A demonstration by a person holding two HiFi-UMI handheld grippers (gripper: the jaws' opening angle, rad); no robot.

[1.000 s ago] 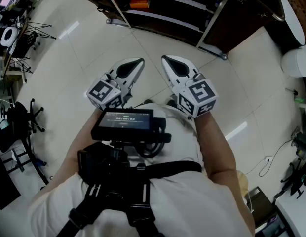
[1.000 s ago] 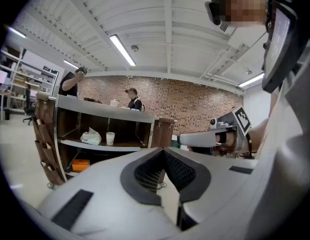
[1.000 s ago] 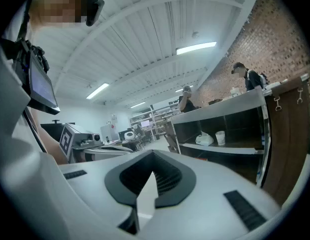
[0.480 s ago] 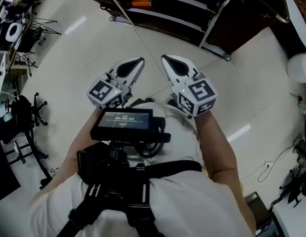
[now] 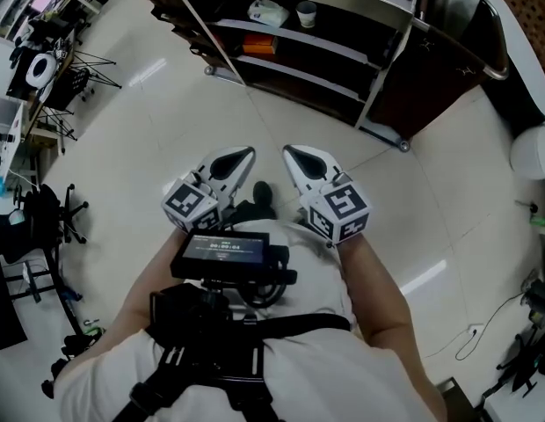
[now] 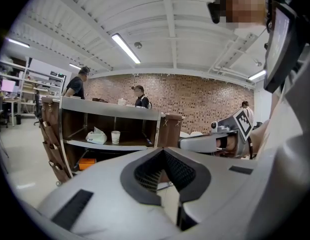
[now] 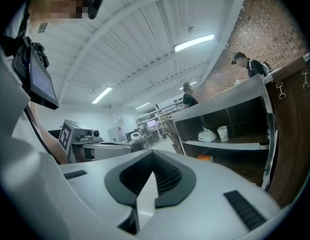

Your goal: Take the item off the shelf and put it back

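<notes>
1 orange item (image 5: 259,47) on shelf (image 5: 343,49) is indistinct.

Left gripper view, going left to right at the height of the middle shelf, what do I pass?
white bag → paper cup → right gripper

Left gripper (image 5: 245,154) and right gripper (image 5: 290,153) side by side over tiled floor (image 5: 141,139), shelf (image 5: 336,49) ahead, 1 cup (image 5: 307,13)

Head camera looking down, tool cameras level, all sharing shelf (image 5: 343,49)
</notes>
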